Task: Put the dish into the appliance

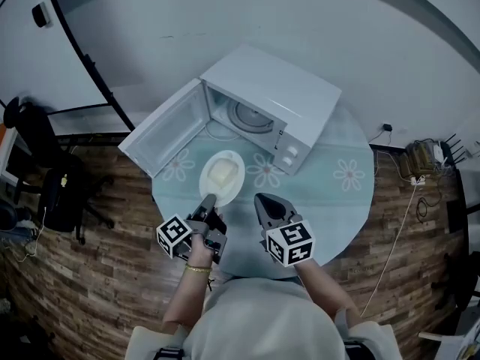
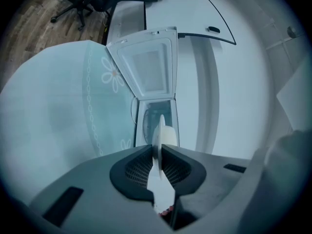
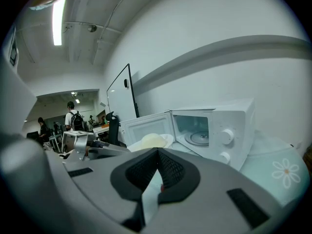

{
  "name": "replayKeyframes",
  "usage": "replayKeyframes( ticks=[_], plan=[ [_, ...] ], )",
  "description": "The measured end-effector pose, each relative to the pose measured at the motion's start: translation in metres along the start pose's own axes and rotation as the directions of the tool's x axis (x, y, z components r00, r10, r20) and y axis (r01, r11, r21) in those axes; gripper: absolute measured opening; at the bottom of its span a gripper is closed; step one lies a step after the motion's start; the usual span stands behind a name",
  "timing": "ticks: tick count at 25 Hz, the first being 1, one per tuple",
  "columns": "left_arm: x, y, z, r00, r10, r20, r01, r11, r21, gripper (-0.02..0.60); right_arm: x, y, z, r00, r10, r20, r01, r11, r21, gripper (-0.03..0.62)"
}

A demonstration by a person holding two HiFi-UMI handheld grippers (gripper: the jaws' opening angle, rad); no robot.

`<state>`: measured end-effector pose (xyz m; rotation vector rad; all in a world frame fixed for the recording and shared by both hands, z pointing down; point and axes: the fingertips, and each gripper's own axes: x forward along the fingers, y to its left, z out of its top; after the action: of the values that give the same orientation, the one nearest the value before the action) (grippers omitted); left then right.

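A white dish [image 1: 222,177] with pale yellow food hangs over the table in front of the white microwave [image 1: 277,96], whose door [image 1: 166,137] stands wide open to the left. My left gripper [image 1: 209,199] is shut on the dish's near rim. In the left gripper view the dish [image 2: 161,136] shows edge-on, pinched between the dark pads, with the microwave cavity [image 2: 155,118] straight ahead. My right gripper [image 1: 262,199] hovers just right of the dish, shut and empty. In the right gripper view its pads meet at the tips [image 3: 157,154], and the dish [image 3: 152,140] and the microwave [image 3: 214,126] lie beyond.
The round table [image 1: 341,201] wears a pale green cloth with flower prints. A black office chair [image 1: 41,171] stands at the left on the wood floor. Cables and a power strip [image 1: 421,163] lie at the right. Several people [image 3: 73,117] stand far off.
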<state>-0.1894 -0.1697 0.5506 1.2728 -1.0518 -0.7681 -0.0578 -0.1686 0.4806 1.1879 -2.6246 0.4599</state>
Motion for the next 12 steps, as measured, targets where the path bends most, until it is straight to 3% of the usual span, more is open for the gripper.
replayKeyframes(
  ticks=[12],
  plan=[
    [0.072,0.014,0.010,0.997,0.025,-0.076,-0.024,1.000,0.010,0.051,0.018,-0.020,-0.001,1.000,-0.008,-0.024,0.008,0.999,0.038,0.005]
  ],
)
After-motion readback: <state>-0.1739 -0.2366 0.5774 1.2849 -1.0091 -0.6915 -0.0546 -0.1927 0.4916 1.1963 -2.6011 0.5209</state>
